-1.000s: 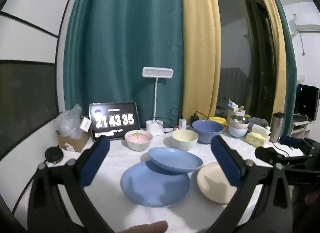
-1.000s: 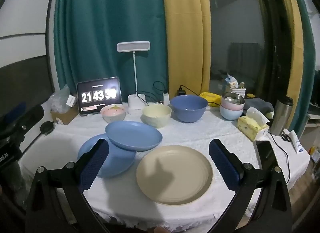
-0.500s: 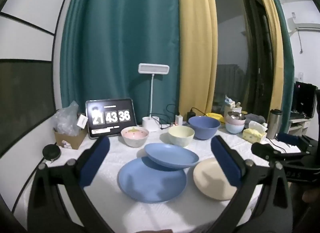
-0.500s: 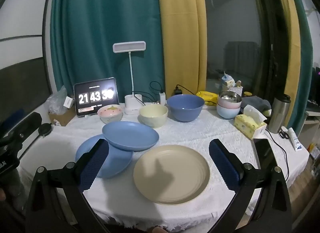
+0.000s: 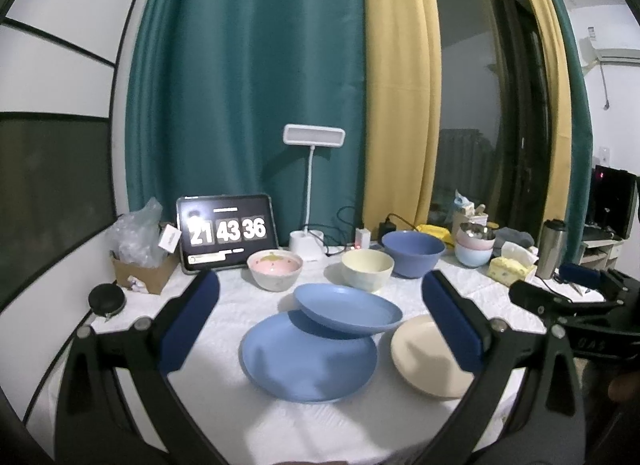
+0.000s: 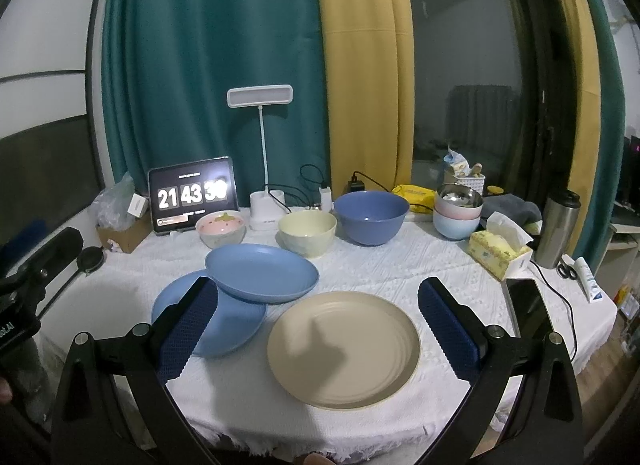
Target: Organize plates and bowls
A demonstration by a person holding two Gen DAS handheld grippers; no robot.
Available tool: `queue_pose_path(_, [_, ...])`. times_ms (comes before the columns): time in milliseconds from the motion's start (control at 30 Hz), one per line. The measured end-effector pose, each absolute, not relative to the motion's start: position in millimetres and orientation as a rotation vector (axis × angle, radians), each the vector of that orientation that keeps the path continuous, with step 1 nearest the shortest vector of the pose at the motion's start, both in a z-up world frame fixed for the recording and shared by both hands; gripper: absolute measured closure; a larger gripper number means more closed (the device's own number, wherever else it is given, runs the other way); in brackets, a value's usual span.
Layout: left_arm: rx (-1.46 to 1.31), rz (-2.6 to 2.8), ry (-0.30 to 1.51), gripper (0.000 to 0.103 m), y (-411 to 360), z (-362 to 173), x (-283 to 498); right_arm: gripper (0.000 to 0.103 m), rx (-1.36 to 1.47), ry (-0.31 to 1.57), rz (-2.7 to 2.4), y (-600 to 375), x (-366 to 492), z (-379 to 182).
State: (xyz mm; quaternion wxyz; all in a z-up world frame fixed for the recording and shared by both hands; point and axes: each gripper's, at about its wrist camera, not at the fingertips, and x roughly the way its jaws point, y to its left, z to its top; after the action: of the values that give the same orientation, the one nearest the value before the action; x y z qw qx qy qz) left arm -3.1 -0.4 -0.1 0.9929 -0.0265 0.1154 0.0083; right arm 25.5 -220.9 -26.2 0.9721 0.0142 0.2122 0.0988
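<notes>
Both grippers hang above the near edge of the table (image 6: 360, 265) with jaws wide apart, holding nothing. The beige plate (image 6: 344, 349) lies between the right gripper (image 6: 318, 329) jaws. The left gripper (image 5: 320, 325) frames two blue plates (image 5: 308, 357), the smaller one tilted on the larger one's far rim. Three bowls (image 6: 307, 234) stand behind. Only the right view shows a phone (image 6: 528, 305), probably, at the right edge.

The tilted blue plate (image 6: 262, 273) hides part of the flat blue plate (image 6: 224, 329) under it.
</notes>
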Motion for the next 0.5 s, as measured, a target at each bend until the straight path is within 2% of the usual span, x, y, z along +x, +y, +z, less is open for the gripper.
queue_pose_path(500, [-0.052,0.020,0.229,0.001,-0.4,-1.7,-3.8,0.000,0.027,0.428,0.198,-220.4,25.8,-26.6])
